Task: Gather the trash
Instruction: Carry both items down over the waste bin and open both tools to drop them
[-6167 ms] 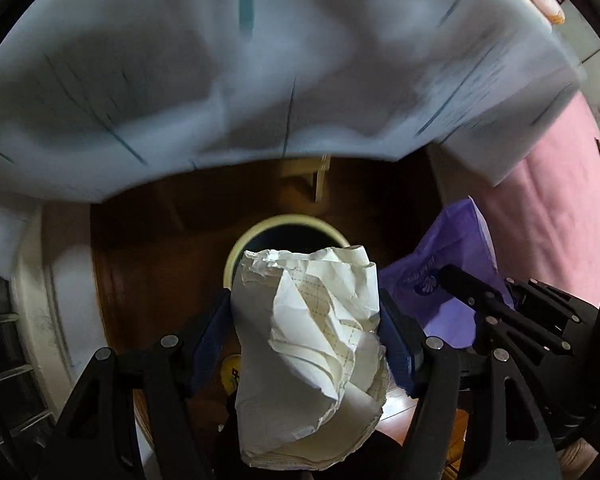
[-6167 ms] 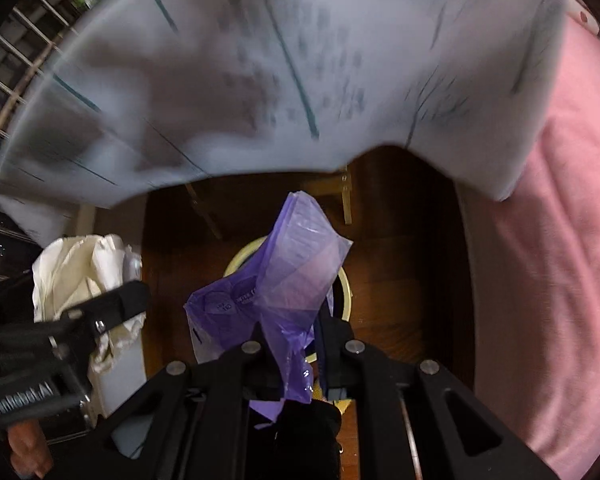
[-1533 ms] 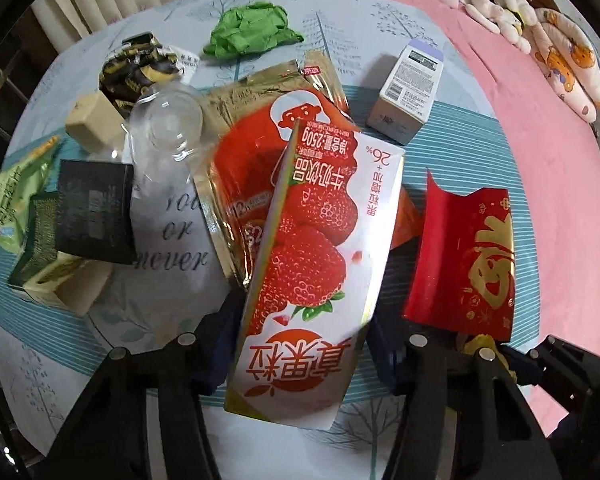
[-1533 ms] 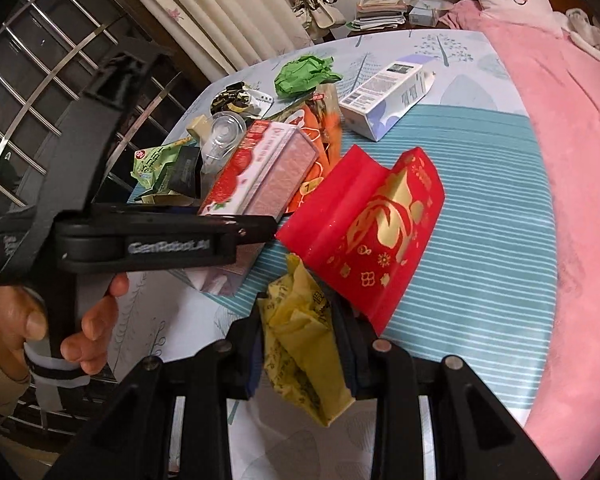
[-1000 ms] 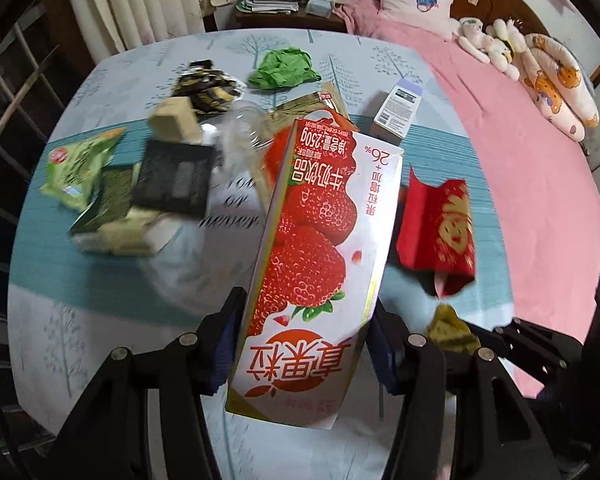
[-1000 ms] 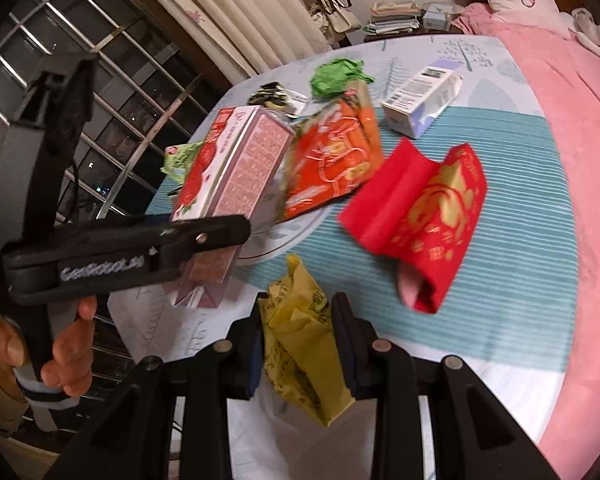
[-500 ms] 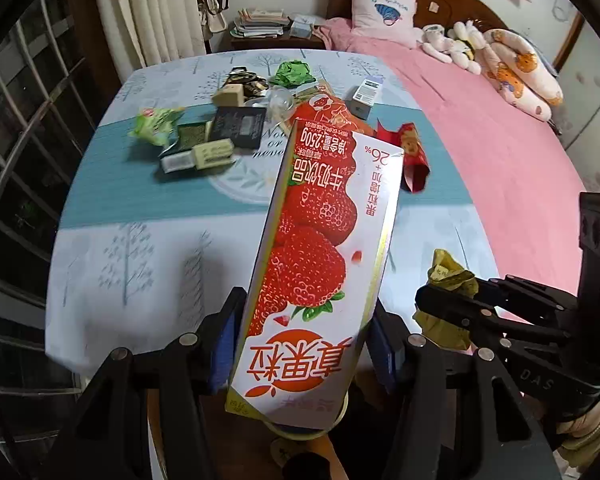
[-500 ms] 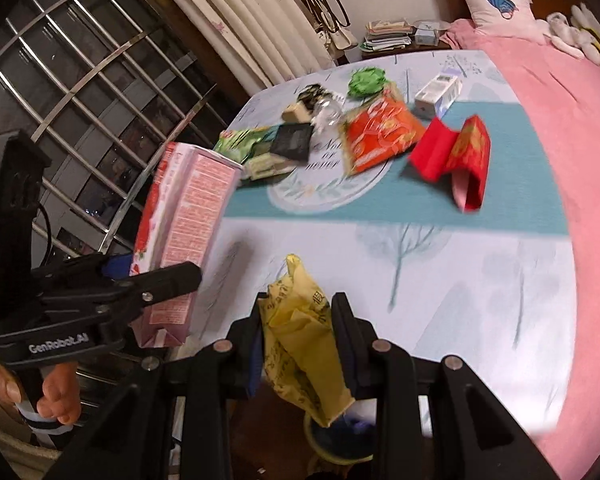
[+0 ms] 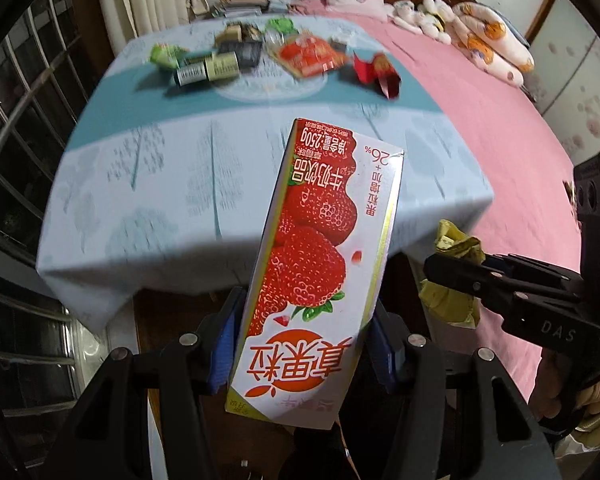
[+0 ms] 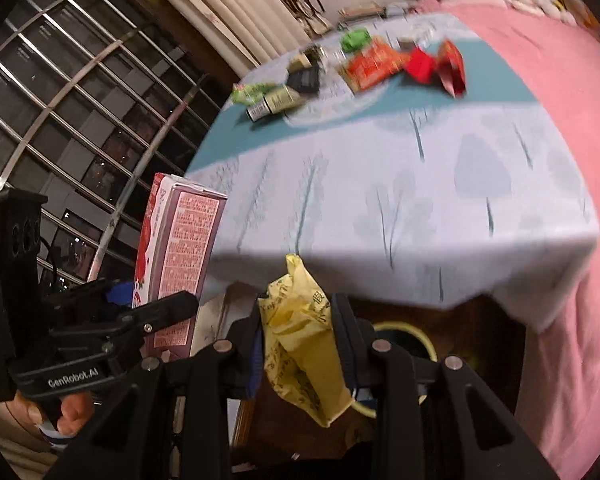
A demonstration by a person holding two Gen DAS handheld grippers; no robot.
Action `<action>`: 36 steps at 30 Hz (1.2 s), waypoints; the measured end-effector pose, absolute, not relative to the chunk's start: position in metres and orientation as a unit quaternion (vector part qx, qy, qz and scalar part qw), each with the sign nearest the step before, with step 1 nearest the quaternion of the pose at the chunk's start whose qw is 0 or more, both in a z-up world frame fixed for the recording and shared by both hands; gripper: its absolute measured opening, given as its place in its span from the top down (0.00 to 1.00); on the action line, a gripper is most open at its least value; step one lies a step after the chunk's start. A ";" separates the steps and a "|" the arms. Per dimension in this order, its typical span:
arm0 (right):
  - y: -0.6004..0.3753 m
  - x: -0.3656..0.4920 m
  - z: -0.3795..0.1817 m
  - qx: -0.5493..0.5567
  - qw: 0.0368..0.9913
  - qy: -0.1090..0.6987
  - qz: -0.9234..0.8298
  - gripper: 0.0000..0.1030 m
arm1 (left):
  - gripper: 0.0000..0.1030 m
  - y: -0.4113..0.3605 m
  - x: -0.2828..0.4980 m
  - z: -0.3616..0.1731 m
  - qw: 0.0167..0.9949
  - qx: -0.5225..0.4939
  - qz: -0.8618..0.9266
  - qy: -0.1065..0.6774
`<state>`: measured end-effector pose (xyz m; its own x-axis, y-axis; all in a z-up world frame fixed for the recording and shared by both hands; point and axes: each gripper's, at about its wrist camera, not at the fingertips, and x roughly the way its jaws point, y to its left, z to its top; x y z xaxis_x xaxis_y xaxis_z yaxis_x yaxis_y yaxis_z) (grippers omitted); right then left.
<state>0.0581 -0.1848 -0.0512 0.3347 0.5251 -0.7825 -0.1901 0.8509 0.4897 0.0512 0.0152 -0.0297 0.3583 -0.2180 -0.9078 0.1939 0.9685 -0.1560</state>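
Left gripper (image 9: pixel 304 356) angled steeply down, clamped on carton; right gripper (image 10: pixel 300 340) angled down, pinching wrapper.

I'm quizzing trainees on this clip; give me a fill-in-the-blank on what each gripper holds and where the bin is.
1. The left gripper is shut on a ____ milk carton.
2. The right gripper is shut on a crumpled ____ wrapper.
3. The bin sits on the ____ beside the table.

Missing words: strawberry; yellow; floor

Your strawberry milk carton (image 9: pixel 316 256) and yellow wrapper (image 10: pixel 300 336), both clamped
You hold the carton upright, print inverted; the crumpled wrapper hangs above the yellow-rimmed bin (image 10: pixel 424 340); more litter (image 9: pixel 308 54) lies across your table
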 end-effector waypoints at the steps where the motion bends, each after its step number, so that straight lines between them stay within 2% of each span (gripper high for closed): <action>1: -0.185 0.055 -0.058 0.161 0.798 0.537 0.220 0.70 | 0.47 0.014 0.047 -0.037 0.820 -0.010 -0.127 0.558; 8: -0.179 0.034 -0.133 0.185 0.762 0.592 0.185 0.70 | 0.47 0.003 0.030 -0.118 0.770 -0.019 -0.137 0.622; 20: -0.191 0.032 -0.332 0.219 0.704 0.667 0.109 0.69 | 0.47 -0.017 0.033 -0.316 0.704 -0.027 -0.122 0.700; 28: -0.192 0.033 -0.418 0.211 0.683 0.692 0.096 0.66 | 0.46 -0.025 0.042 -0.392 0.692 -0.031 -0.115 0.712; 30: -0.190 0.035 -0.428 0.210 0.679 0.697 0.096 0.58 | 0.40 -0.026 0.046 -0.403 0.687 -0.034 -0.114 0.717; 34: -0.195 0.038 -0.435 0.208 0.686 0.692 0.083 0.45 | 0.16 -0.025 0.049 -0.415 0.687 -0.036 -0.103 0.719; 36: -0.197 0.039 -0.432 0.214 0.688 0.689 0.085 0.42 | 0.13 -0.020 0.052 -0.417 0.692 -0.033 -0.098 0.715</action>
<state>0.0387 -0.1968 -0.4325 0.0370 0.4111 -0.9108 0.1777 0.8942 0.4109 0.0516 -0.0202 -0.4167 -0.0407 -0.1835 -0.9822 0.0883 0.9785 -0.1865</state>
